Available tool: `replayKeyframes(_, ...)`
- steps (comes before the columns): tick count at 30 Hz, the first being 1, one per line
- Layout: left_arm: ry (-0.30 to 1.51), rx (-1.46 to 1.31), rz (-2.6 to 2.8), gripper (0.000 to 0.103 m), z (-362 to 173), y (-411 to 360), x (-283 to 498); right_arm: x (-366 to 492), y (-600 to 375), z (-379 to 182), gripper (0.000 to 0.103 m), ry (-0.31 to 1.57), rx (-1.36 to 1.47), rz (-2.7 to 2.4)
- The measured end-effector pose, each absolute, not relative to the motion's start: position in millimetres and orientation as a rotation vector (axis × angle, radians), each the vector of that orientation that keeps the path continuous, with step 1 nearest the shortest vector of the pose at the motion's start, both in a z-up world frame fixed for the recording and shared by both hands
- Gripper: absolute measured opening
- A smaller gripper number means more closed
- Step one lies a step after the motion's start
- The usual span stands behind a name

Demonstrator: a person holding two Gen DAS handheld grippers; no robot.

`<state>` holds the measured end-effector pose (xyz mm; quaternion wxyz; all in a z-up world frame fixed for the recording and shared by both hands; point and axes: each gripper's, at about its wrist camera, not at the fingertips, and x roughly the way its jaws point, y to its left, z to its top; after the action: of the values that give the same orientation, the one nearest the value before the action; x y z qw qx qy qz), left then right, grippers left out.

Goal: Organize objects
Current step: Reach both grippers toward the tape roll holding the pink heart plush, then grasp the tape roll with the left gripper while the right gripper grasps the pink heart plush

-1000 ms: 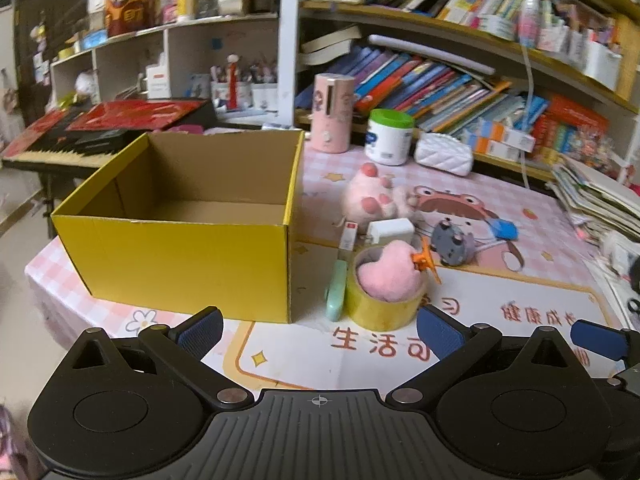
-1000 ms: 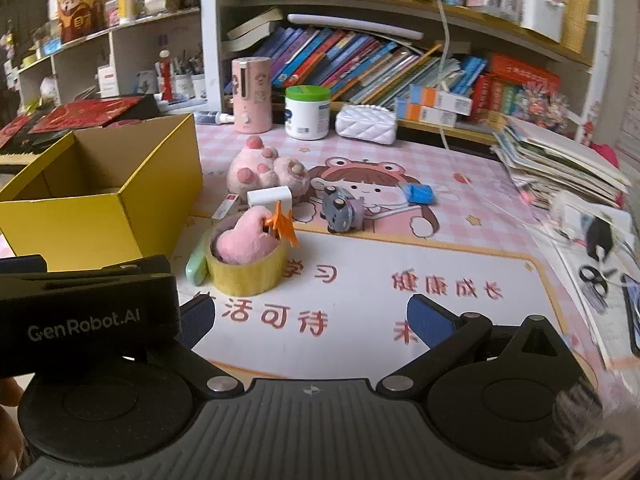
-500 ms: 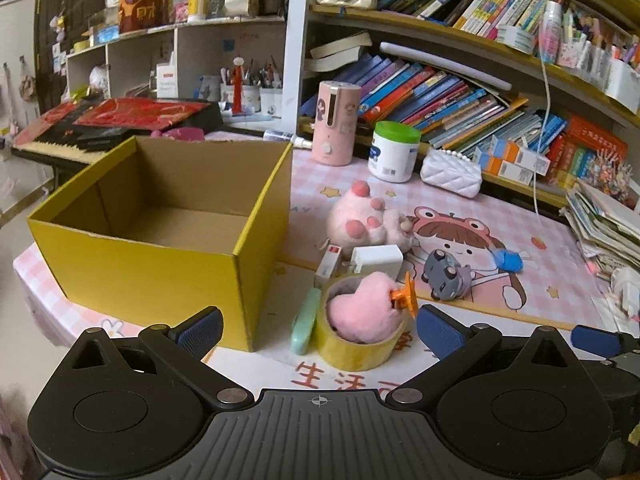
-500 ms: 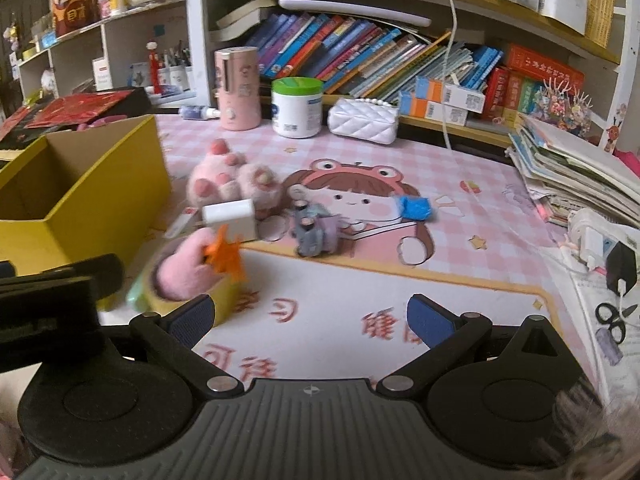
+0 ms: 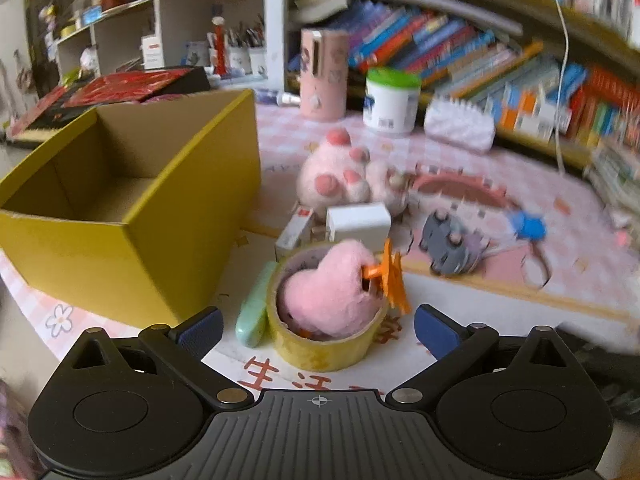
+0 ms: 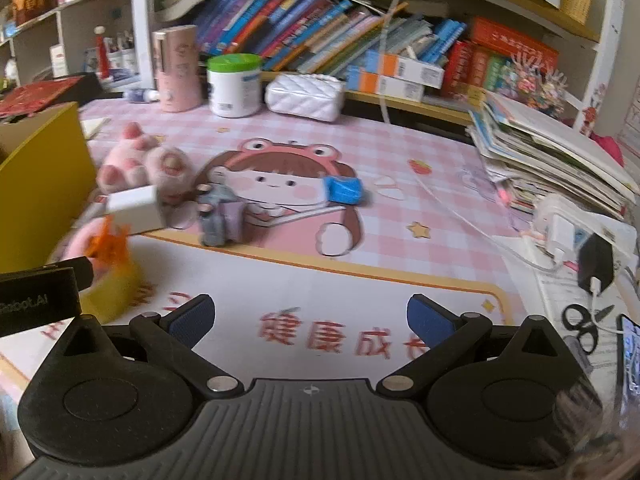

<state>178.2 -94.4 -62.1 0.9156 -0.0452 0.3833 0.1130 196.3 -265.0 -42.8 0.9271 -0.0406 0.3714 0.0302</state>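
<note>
Two hand-held grippers, both spread wide with nothing between the blue pads: left gripper (image 5: 316, 326) low over the mat, right gripper (image 6: 310, 320) above bare printed mat (image 6: 360, 280). Farthest left, open yellow cardboard box (image 5: 120, 184); just beside it, pale green oblong case (image 5: 254, 308) touching yellow tape roll (image 5: 324, 344) with fluffy pink heart plush (image 5: 328, 292) and orange plastic clip (image 5: 390, 280) inside. Behind, white square charger (image 5: 358, 224) and pink paw plush (image 5: 336, 172); further right, grey mouse figure (image 5: 452, 244), then small blue block (image 6: 344, 190).
</note>
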Motion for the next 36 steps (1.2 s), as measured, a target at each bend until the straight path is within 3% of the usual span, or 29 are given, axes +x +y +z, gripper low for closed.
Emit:
replayKeyframes(7, 0.826, 0.005, 0.237, 0.101, -83, -107, 202, 206, -286, -47, 0.103, 0.776, -0.063, 0.028)
replayKeyframes(17, 0.846, 0.097, 0.241, 0.087, -95, -113, 222, 213, -299, -51, 0.103, 0.791, -0.049, 0.012)
replayKeyframes(28, 0.614, -0.017, 0.053, 0.086, -27, -132, 195, 216, -295, -51, 0.103, 0.788, -0.031, 0.03)
replayKeyframes(36, 0.561, -0.053, 0.117, 0.086, -8, -117, 175, 212, -283, -48, 0.103, 0.782, -0.024, 0.11)
